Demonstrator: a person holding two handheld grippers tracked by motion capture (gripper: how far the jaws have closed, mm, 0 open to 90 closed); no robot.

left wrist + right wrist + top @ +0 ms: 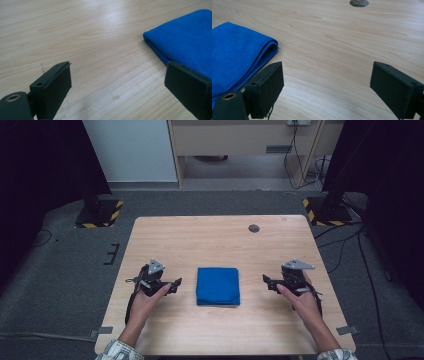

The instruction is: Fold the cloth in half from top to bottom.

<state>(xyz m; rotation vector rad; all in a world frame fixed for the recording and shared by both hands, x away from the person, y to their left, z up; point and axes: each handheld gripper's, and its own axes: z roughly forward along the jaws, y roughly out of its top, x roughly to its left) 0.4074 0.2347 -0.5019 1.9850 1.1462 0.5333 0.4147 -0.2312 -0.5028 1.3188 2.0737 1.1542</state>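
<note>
- folded blue cloth (pixel 218 286) lying flat at the middle of the wooden table (pixel 215 237), between both tools, touching neither.
- left gripper (pixel 172 285) and right gripper (pixel 266 280) both with jaws wide, holding nothing.
- probably a grasp of the cloth next: better to come in low at the layered edges and pinch all layers together.
- only a small round hole (pixel 254 228) far behind; nothing standing in the way.

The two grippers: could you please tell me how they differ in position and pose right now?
The left gripper sits left of the folded blue cloth, pointing right; the right gripper sits right of it, pointing left. The right one rests slightly farther from the cloth. Both are open, empty and hand-held over the table.
</note>
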